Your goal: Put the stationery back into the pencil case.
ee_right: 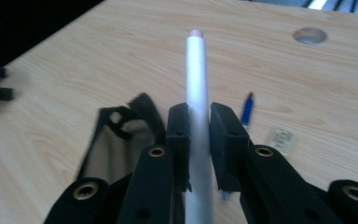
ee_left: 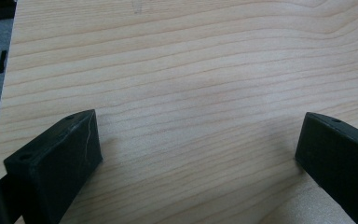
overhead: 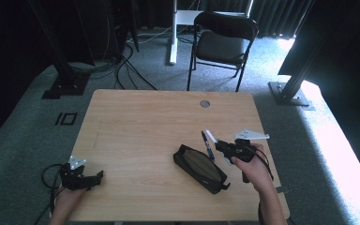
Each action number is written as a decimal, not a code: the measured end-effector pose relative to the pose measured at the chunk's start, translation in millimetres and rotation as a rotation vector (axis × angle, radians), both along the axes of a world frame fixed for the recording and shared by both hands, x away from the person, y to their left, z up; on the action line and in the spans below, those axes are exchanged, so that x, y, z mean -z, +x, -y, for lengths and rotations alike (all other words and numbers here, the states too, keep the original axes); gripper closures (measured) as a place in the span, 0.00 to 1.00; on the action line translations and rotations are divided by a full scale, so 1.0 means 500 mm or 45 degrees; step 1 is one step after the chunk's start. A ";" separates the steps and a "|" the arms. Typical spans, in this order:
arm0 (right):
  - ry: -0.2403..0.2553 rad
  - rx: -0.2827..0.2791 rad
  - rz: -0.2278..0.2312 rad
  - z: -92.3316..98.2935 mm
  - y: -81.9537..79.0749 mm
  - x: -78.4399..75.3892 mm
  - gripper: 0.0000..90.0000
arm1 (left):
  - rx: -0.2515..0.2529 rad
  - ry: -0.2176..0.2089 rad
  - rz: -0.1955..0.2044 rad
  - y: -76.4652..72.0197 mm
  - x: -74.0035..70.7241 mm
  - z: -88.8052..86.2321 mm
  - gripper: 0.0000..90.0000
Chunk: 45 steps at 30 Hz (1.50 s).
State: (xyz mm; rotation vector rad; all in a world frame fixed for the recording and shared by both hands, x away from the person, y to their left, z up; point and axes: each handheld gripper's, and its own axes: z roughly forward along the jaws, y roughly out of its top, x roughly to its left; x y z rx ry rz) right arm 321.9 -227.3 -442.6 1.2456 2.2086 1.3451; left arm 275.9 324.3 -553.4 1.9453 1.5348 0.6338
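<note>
My right gripper is shut on a white pen, which sticks out forward between the pads, pinkish tip away from me. From above, that gripper hovers at the table's right side, and the white pen points up and left from it. An open black pencil case lies just left of it; the case sits below and left of the jaws. A blue pen lies on the wood between case and gripper. My left gripper rests open at the table's front left corner, its jaws wide over bare wood.
A small pale tag or eraser lies on the wooden table near the blue pen. There is a round cable hole at the far edge. A black folding chair stands beyond the table, and dark frame posts flank it.
</note>
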 end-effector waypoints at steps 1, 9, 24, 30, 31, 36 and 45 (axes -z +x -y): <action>-0.001 -0.022 -0.002 -0.002 -0.004 -0.001 0.87 | 0.000 0.000 0.000 0.000 0.000 0.000 0.00; 0.007 -0.108 -0.015 -0.019 -0.020 0.000 0.87 | 0.000 0.000 0.000 0.000 0.000 0.000 0.00; -0.072 -0.275 -0.067 -0.069 -0.027 0.024 0.87 | 0.000 0.000 0.000 0.000 0.000 0.000 0.00; -0.150 -0.311 -0.087 -0.088 -0.018 0.038 0.87 | 0.001 0.000 0.000 0.000 0.000 0.000 0.00; -0.165 -0.316 -0.093 -0.092 -0.016 0.042 0.87 | 0.000 0.000 0.000 0.000 0.000 0.000 0.00; -0.222 -0.340 -0.132 -0.103 -0.007 0.057 0.87 | -0.002 -0.003 0.002 0.000 0.000 0.000 0.00; -0.309 -0.345 -0.180 -0.129 -0.001 0.077 0.87 | 0.000 0.000 0.000 0.000 0.000 0.000 0.00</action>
